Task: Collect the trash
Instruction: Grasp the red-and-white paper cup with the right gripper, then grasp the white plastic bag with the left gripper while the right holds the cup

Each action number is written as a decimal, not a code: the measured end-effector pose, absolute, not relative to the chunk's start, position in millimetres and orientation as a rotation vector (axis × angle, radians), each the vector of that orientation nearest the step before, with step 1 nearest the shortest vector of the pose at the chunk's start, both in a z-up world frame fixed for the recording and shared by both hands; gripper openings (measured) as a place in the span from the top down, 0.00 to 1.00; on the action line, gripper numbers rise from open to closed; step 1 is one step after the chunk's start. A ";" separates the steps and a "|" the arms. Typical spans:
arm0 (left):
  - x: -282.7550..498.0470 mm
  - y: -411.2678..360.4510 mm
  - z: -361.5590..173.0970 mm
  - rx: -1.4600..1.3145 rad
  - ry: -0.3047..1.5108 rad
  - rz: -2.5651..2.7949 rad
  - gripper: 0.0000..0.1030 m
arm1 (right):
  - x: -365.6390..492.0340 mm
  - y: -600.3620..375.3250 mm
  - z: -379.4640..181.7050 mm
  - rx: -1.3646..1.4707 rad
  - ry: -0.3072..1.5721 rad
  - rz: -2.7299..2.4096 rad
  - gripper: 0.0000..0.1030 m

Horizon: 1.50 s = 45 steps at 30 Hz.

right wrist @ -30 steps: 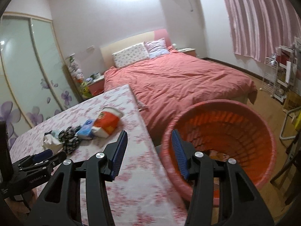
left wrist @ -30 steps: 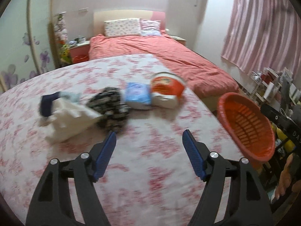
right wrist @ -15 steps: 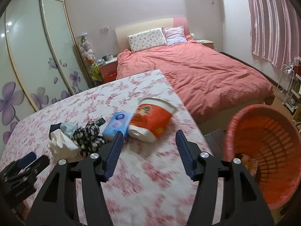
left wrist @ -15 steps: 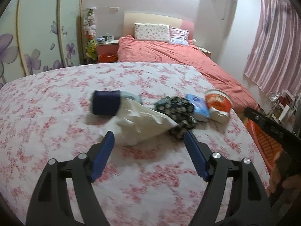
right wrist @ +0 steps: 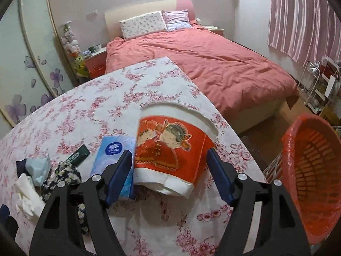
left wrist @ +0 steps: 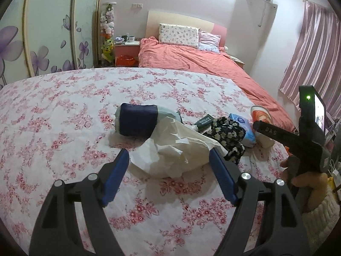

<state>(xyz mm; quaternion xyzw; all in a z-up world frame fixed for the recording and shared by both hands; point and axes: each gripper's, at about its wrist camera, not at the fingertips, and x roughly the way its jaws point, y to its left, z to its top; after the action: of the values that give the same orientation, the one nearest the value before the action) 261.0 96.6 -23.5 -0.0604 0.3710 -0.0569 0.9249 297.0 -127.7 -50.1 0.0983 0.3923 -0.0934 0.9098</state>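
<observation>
A row of trash lies on the floral tablecloth [left wrist: 64, 111]. My left gripper [left wrist: 169, 162] is open, its fingers on either side of a crumpled white paper [left wrist: 172, 149]. Behind it lie a navy and pale-blue bag [left wrist: 136, 122], a black flowered cloth [left wrist: 229, 134], a blue tissue pack [left wrist: 243, 125] and a green packet [left wrist: 204, 120]. My right gripper [right wrist: 170, 162] is open around a red and white paper bucket [right wrist: 170, 147] lying on its side, without touching it. The tissue pack [right wrist: 113, 149] lies against its left finger. The orange basket [right wrist: 313, 170] stands to the right.
A bed with a coral duvet [right wrist: 202, 61] stands beyond the table. The table's right edge [right wrist: 240, 132] drops toward the floor by the basket. A wire rack [right wrist: 315, 85] stands by the curtain. A floral wardrobe [left wrist: 42, 32] is at the left.
My left gripper swung left and closed in on the white paper. My right gripper swung from the basket to the paper bucket and now straddles it.
</observation>
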 end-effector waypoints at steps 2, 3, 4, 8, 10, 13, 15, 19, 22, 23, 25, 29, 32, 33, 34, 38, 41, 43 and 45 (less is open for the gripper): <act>262.9 97.7 -25.7 -0.128 0.768 -0.118 0.26 | 298.5 -128.5 -53.6 0.198 0.814 -0.203 0.30; 263.6 98.0 -26.8 -0.130 0.771 -0.118 0.26 | 298.6 -130.1 -54.7 0.204 0.816 -0.203 0.30; 263.9 98.4 -27.6 -0.131 0.773 -0.119 0.26 | 300.3 -132.5 -54.8 0.209 0.817 -0.203 0.30; 264.0 98.9 -27.8 -0.131 0.773 -0.122 0.26 | 299.3 -135.6 -53.5 0.222 0.809 -0.184 0.30; 263.9 98.7 -28.1 -0.132 0.773 -0.124 0.26 | 298.6 -137.0 -53.9 0.224 0.808 -0.178 0.30; 265.3 98.9 -28.0 -0.134 0.774 -0.122 0.25 | 296.2 -138.8 -53.8 0.224 0.808 -0.173 0.30; 265.6 98.9 -27.1 -0.134 0.771 -0.123 0.25 | 292.0 -140.0 -53.1 0.226 0.806 -0.168 0.31; 264.5 97.7 -25.7 -0.131 0.761 -0.126 0.23 | 283.8 -140.4 -51.7 0.227 0.802 -0.150 0.31; 264.5 93.4 -24.4 -0.124 0.755 -0.132 0.22 | 274.9 -141.9 -48.9 0.228 0.792 -0.136 0.31; 265.5 91.1 -24.5 -0.122 0.756 -0.133 0.22 | 273.1 -142.4 -47.8 0.229 0.790 -0.132 0.31; 270.4 86.4 -25.5 -0.132 0.769 -0.136 0.22 | 268.3 -143.4 -45.9 0.229 0.786 -0.125 0.31; 284.7 78.6 -26.0 -0.149 0.782 -0.123 0.22 | 262.7 -141.9 -44.6 0.232 0.781 -0.111 0.31; 298.6 72.1 -29.9 -0.135 0.797 -0.098 0.21 | 259.4 -140.6 -44.3 0.224 0.777 -0.101 0.31; 303.1 70.5 -33.9 -0.128 0.815 -0.090 0.21 | 258.0 -140.8 -44.1 0.221 0.776 -0.098 0.31; 305.1 70.5 -36.7 -0.126 0.829 -0.087 0.21 | 257.3 -140.0 -44.2 0.216 0.774 -0.094 0.31; 300.7 75.7 -50.0 -0.132 0.878 -0.098 0.21 | 251.7 -138.0 -43.2 0.202 0.760 -0.084 0.31; 288.2 83.2 -52.5 -0.104 0.865 -0.114 0.22 | 248.1 -140.3 -41.9 0.200 0.749 -0.077 0.31; 282.2 88.1 -52.7 -0.083 0.855 -0.113 0.22 | 245.1 -140.2 -41.6 0.199 0.743 -0.074 0.31; 280.1 93.9 -53.5 -0.077 0.853 -0.102 0.22 | 244.5 -140.6 -41.9 0.197 0.740 -0.072 0.31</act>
<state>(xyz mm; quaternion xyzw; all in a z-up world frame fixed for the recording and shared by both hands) 280.1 93.9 -53.5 -0.0374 0.4135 -0.0494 0.9084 244.5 -140.6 -41.9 0.0962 0.3607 -0.0353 0.9270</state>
